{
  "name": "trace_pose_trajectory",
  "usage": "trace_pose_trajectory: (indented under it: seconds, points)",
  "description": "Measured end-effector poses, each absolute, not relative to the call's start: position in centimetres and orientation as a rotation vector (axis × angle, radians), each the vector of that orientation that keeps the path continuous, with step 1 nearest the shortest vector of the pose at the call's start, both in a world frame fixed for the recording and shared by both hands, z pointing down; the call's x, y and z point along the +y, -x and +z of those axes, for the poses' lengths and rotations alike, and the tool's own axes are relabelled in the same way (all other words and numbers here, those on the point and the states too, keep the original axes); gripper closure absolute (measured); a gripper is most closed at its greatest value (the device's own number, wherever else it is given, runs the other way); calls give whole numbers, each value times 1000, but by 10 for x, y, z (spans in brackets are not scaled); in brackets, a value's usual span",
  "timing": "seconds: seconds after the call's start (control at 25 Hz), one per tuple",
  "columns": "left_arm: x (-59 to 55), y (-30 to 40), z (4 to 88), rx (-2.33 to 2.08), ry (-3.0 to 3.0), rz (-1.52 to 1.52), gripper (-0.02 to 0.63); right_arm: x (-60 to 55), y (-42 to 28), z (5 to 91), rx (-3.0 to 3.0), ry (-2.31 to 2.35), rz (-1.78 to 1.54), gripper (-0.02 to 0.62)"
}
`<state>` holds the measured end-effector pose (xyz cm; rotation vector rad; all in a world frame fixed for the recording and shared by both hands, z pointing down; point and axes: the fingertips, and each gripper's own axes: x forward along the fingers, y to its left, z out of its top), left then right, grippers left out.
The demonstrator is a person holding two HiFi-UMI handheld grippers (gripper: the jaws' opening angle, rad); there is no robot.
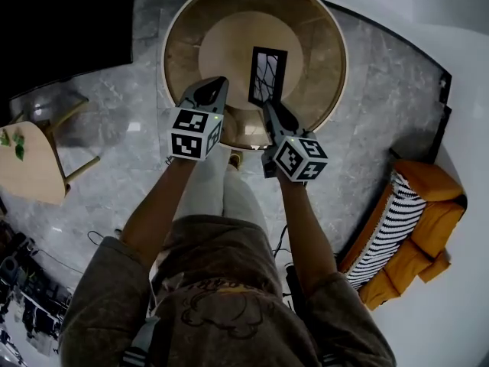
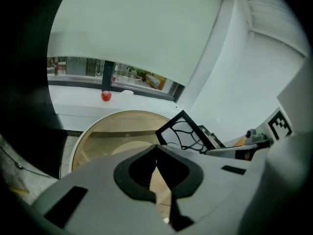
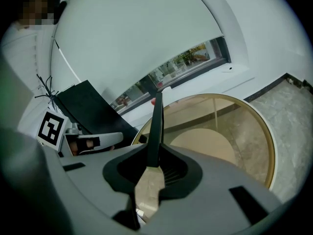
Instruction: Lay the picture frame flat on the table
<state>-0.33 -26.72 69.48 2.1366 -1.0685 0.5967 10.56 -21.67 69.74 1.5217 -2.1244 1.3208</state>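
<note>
Now I'm gripping the upright picture frame [image 1: 267,75] by its near edge in the right gripper [image 3: 152,166] fingers [image 3: 117,174]; the left gripper [image 2: 156,153] fingers [image 2: 128,174] are sitting closed, empty.

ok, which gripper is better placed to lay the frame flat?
Right. The right gripper is clamped on the edge of the upright picture frame over the table, so it can likely tip it down. The left gripper is shut, empty, beside it.
</note>
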Motion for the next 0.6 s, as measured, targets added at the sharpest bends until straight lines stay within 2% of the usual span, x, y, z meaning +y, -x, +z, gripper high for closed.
trace_pose_trajectory:
  seconds: [0.6]
  points:
    - [-270,2,750,-1042,-2082,577,591,-225,-93,755,-2111,-1487,1356,511]
